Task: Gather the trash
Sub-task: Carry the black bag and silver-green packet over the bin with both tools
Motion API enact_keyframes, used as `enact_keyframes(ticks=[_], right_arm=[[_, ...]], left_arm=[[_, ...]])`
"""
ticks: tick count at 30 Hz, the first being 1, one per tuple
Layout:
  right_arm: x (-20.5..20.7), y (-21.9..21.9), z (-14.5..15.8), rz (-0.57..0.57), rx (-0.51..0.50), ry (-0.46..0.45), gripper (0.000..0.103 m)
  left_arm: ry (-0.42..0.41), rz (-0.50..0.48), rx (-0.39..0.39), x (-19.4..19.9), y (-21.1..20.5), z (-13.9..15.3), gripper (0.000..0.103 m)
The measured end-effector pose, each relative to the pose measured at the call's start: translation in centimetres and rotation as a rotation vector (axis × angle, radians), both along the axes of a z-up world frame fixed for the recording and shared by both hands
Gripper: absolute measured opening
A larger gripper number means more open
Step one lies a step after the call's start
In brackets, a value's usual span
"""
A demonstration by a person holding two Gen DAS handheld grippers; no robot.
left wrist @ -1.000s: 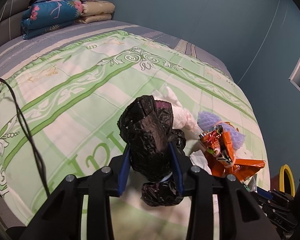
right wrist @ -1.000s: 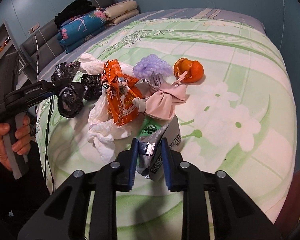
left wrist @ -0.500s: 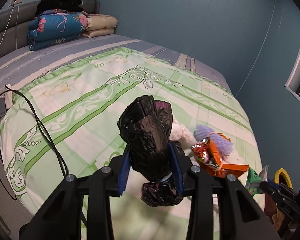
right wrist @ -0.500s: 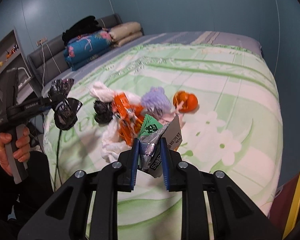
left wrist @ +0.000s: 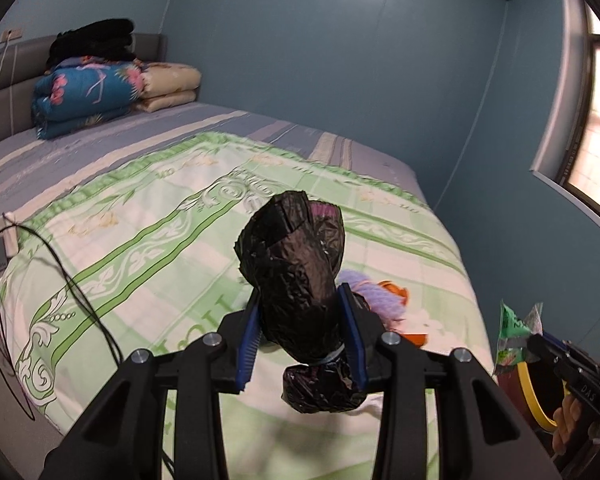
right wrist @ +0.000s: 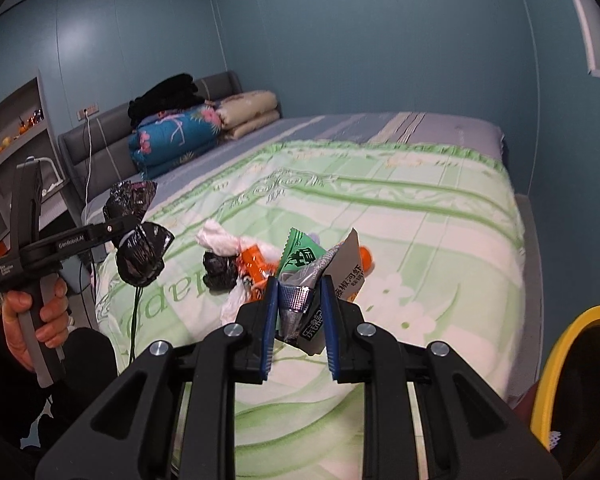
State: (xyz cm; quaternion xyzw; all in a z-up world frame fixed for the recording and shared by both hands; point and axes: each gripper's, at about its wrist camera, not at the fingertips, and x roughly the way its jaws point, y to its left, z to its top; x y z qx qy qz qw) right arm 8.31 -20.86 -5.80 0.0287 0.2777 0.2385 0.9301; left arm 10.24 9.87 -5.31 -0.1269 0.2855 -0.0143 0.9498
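My left gripper (left wrist: pixel 300 328) is shut on a crumpled black plastic bag (left wrist: pixel 296 280) and holds it in the air above the bed; it also shows in the right wrist view (right wrist: pixel 138 240). My right gripper (right wrist: pixel 298 308) is shut on a green and silver snack wrapper (right wrist: pixel 320 272), lifted off the bed; the wrapper also shows in the left wrist view (left wrist: pixel 514 336). On the bed lies a trash pile: white tissue (right wrist: pixel 220 238), a small black bag (right wrist: pixel 219 270), an orange wrapper (right wrist: pixel 252 262) and purple foam net (left wrist: pixel 376 294).
A bin with a yellow rim (right wrist: pixel 560 368) stands by the bed's foot at the lower right. Folded quilts (right wrist: pixel 180 136) lie at the headboard. A black cable (left wrist: pixel 72 280) runs over the bed's left edge. A shelf (right wrist: pixel 8 152) stands at the far left.
Both grippers have risen and pulled back from the bed with their loads. The snack wrapper has come up off the sheet. The yellow-rimmed bin has come into the right wrist view.
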Motion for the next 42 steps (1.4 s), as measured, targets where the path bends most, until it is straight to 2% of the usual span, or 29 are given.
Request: enact_keyframes(ticks=[20,42], right_arm=[[-4.1,-5.8,4.6,-0.156,-0.001,-0.157,0.020],[-7.1,-14.1,6.0,-0.401,-0.009,-0.226,0.020]], left_arm=[[-0.116,-0.215,0.033,-0.2,-9.3,4.4,0.035],[-0.182,-0.486,0.049,1.8,-21.7,6.8,0.035]])
